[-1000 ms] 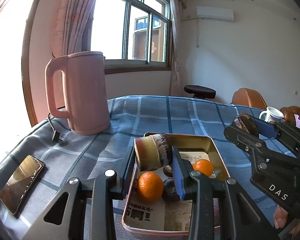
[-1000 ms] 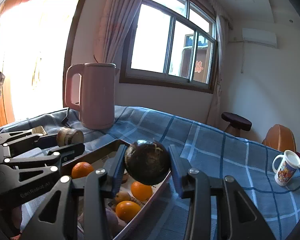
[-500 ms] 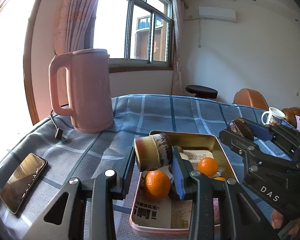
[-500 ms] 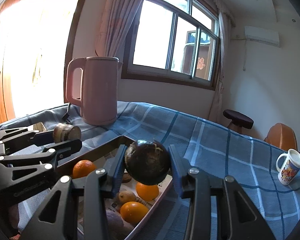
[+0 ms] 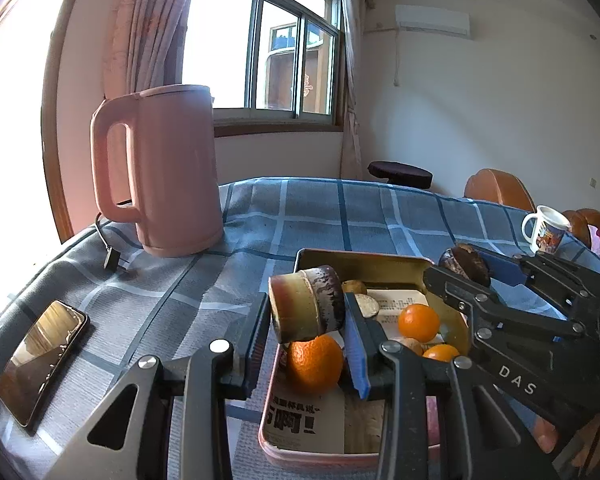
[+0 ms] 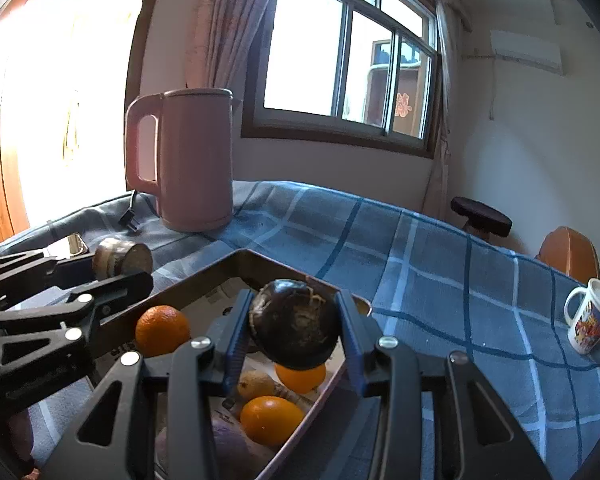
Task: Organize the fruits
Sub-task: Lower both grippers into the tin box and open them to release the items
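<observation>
My left gripper (image 5: 306, 320) is shut on a short sugarcane piece (image 5: 306, 307), tan at the cut end and dark on the skin, held above the near left part of the metal tray (image 5: 364, 258). My right gripper (image 6: 294, 330) is shut on a dark round water chestnut (image 6: 294, 334), held above the tray (image 6: 220, 266). The tray is lined with newspaper and holds oranges (image 5: 314, 364) (image 6: 162, 330), a small brown fruit (image 6: 256, 385) and other pieces. Each gripper shows in the other's view, the right one (image 5: 466, 266) and the left one (image 6: 118, 262).
A pink electric kettle (image 5: 158, 168) with its cord stands at the back left of the blue checked tablecloth (image 5: 340, 208). A phone (image 5: 40, 360) lies at the near left. A printed mug (image 6: 590, 316) stands at the right. A stool and chairs stand beyond the table.
Both grippers have moved forward over the tray, still holding their pieces. The kettle and the tray look nearer and larger than a second ago.
</observation>
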Action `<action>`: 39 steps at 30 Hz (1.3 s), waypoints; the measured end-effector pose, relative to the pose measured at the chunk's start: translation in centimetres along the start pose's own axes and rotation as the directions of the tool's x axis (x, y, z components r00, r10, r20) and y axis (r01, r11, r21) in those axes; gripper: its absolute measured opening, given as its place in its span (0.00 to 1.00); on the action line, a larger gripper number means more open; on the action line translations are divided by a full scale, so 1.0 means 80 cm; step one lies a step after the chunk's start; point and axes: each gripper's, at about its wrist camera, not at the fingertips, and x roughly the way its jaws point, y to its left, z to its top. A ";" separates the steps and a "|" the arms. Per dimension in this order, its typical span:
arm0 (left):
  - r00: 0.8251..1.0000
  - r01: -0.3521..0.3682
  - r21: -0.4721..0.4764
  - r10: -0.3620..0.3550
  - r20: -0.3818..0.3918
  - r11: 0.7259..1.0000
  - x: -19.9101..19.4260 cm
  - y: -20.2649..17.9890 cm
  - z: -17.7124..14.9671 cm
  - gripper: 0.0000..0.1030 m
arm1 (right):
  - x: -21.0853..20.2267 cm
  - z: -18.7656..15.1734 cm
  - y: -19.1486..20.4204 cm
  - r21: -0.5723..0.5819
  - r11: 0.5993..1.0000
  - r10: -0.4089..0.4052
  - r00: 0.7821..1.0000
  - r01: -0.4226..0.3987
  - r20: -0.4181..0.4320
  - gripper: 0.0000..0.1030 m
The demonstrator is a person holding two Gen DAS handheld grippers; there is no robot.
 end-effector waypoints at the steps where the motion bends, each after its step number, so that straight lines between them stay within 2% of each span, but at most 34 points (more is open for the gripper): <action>1: 1.000 0.002 0.003 -0.002 -0.002 1.000 0.000 -0.001 -0.001 0.36 | 0.001 -0.001 -0.001 0.002 1.000 0.001 1.000 -0.001 -0.004 0.43; 22: 0.996 0.027 0.051 -0.022 -0.092 0.998 0.020 -0.014 -0.014 0.36 | 0.021 -0.012 0.013 -0.040 0.999 0.026 0.994 -0.031 -0.107 0.43; 29: 0.995 0.023 0.072 -0.016 -0.101 0.997 0.021 -0.018 -0.015 0.36 | 0.039 -0.017 0.012 -0.034 0.998 0.042 0.981 -0.050 -0.191 0.43; 35: 0.993 0.022 0.079 -0.013 -0.114 0.997 0.025 -0.018 -0.015 0.37 | 0.042 -0.019 0.009 -0.022 0.998 0.051 0.976 -0.057 -0.213 0.44; 39: 0.992 0.019 0.064 -0.010 -0.125 0.998 0.028 -0.015 -0.016 0.41 | 0.040 -0.020 0.006 -0.011 0.999 0.040 0.977 -0.044 -0.211 0.50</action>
